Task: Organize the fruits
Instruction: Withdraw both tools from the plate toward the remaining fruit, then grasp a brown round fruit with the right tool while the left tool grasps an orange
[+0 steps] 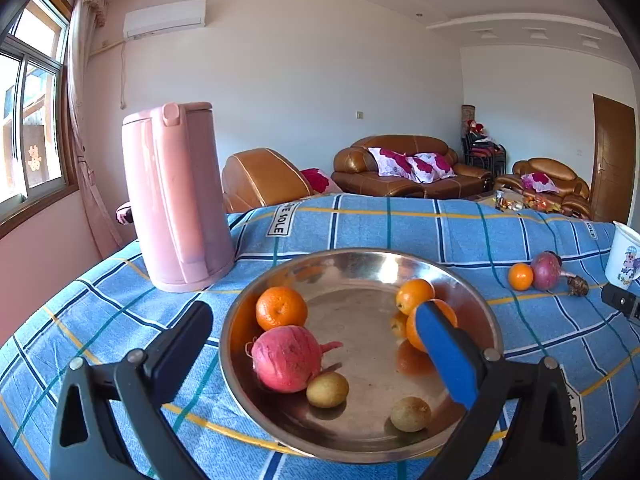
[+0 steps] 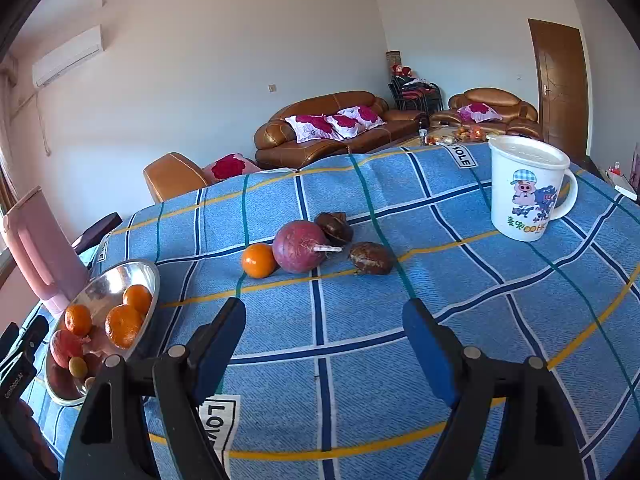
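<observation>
Right claw [image 2: 324, 316] open w/ nothing between, left claw [image 1: 316, 332] open over bowl [image 1: 472, 292]

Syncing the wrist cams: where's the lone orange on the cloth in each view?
Left wrist: orange far right, left of the purple-red fruit.
Right wrist: orange centre, beyond the open right gripper, touching that fruit.
Shared landmark: steel bowl, bottom centre versus lower left.
</observation>
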Demonstrator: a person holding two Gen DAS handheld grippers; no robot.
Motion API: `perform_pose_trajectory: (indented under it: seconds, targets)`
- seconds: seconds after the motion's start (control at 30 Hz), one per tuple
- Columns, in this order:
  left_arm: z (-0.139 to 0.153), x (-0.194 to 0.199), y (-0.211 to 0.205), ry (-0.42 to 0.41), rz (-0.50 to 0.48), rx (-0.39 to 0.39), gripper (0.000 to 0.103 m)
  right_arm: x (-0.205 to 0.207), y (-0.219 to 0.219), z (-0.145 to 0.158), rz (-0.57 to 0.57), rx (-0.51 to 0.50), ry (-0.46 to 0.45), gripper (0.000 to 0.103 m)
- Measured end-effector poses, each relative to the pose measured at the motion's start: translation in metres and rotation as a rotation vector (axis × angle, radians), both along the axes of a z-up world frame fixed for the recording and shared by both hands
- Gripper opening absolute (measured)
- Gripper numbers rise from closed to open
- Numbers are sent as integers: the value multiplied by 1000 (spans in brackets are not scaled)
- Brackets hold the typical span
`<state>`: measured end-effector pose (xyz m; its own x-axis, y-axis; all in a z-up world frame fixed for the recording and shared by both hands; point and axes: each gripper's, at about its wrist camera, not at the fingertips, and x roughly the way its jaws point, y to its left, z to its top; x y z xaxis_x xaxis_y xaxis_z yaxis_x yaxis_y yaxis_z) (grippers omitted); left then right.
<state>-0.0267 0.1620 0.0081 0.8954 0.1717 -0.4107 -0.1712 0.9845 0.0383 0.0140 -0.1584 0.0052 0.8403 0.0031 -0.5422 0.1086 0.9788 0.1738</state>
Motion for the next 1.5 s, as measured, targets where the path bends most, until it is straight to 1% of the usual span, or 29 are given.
perform_pose_trajectory:
  seconds: [0.23,0.33,0.43,0.57,0.73,0.83,0.93,1.0,1.07,1.17,1.23,1.3,1.37,1.43,1.5]
  targets:
    - [0,-4,-23,3,-50,10,103,-4,-9,2,-10,-43,-11,82]
    - [0,-3,-38,16,-79,27,103,-2,-14,2,-6,-71,1,82]
    - [0,-2,-54,27,-120,27,103,-1,-23,1,-5,-85,12,82]
    - [-1,1,-81,43,-175,16,103,3,-35,0,-2,-96,31,82]
    - [-3,7,-127,67,-270,52,103,11,-42,-1,24,-183,54,82]
    - [-5,16,-149,102,-320,30,103,20,-45,-2,46,-204,69,82]
    - [-9,29,-170,147,-326,31,103,36,-44,-4,81,-225,96,82]
    - [-11,37,-178,174,-323,26,103,49,-40,-6,102,-238,113,82]
    - [-13,44,-181,199,-333,1,103,64,-36,-8,129,-248,140,82]
    - [-15,50,-180,217,-354,-49,98,83,-33,-11,145,-233,156,82]
    - [-16,53,-180,225,-365,-65,93,94,-32,-12,157,-215,166,82]
    - [-16,59,-178,231,-369,-78,91,103,-28,-14,162,-226,178,80]
    - [-15,66,-173,238,-359,-104,91,109,-27,-20,163,-230,206,76]
    - [-14,74,-169,247,-348,-121,91,116,-30,-26,177,-191,251,68]
    - [-13,82,-170,251,-336,-115,91,121,-35,-31,188,-150,278,65]
